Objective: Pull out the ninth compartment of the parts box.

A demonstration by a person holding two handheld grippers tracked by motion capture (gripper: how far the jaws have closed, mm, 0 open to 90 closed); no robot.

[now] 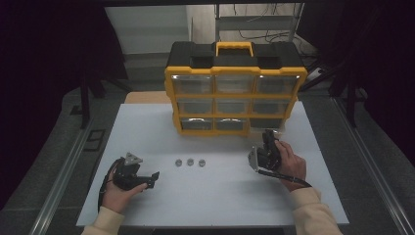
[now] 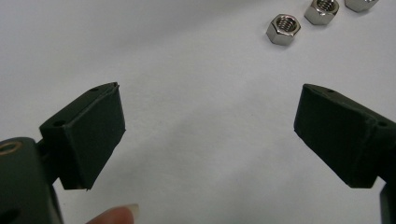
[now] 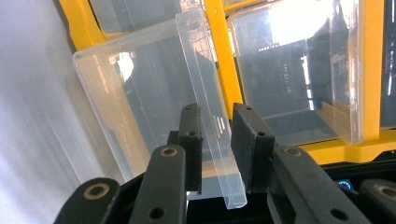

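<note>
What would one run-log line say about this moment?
right claw: shut on clear drawer, bottom-right of yellow organizer | left claw: open above table | three nuts: untouched

table [image 1: 147, 196]: white | on it: organizer [image 1: 235, 90], three nuts [image 1: 190, 162]

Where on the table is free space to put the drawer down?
Free: the table between both hands, below the three nuts, and the left side beside the organizer. Crowded: the right tongs at the clear drawer.
</note>
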